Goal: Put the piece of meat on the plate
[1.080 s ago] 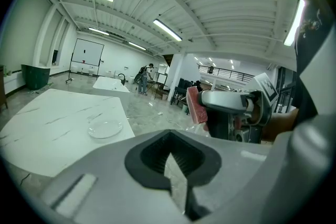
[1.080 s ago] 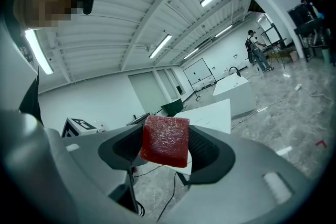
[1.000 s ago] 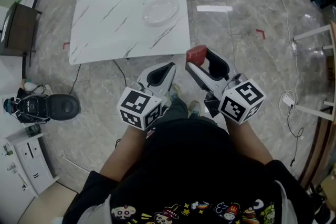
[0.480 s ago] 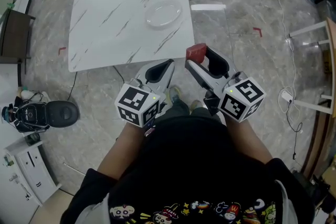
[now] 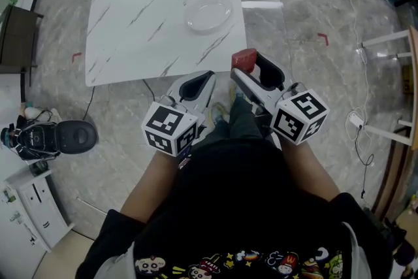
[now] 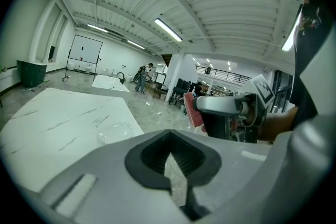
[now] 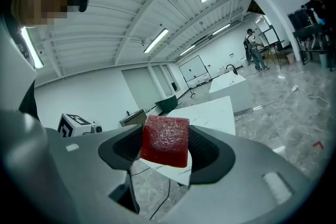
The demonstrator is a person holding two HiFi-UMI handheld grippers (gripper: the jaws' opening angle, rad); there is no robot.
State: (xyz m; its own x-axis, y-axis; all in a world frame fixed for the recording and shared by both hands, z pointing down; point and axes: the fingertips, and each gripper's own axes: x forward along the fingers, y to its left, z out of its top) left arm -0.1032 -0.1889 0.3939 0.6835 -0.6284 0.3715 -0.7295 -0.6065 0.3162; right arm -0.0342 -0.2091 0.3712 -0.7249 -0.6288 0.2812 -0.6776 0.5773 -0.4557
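A red block of meat (image 7: 165, 140) is clamped in my right gripper (image 7: 165, 149), seen in the head view as the meat (image 5: 245, 60) at the tip of that right gripper (image 5: 247, 70), just off the near right corner of the white table (image 5: 144, 16). A clear plate (image 5: 208, 14) sits on the table's right part, also seen as the plate (image 6: 115, 131) in the left gripper view. My left gripper (image 5: 198, 85) is shut with nothing in it, held over the floor just short of the table's near edge.
A black and grey device (image 5: 49, 137) stands on the floor at the left. Cables (image 5: 360, 134) and white frame legs (image 5: 385, 42) lie at the right. A white strip (image 5: 261, 4) and red tape marks (image 5: 323, 38) are on the floor beyond the table.
The table and plate have shifted slightly nearer in the head view as the person moves forward. Both grippers hold the same pose and the meat stays clamped.
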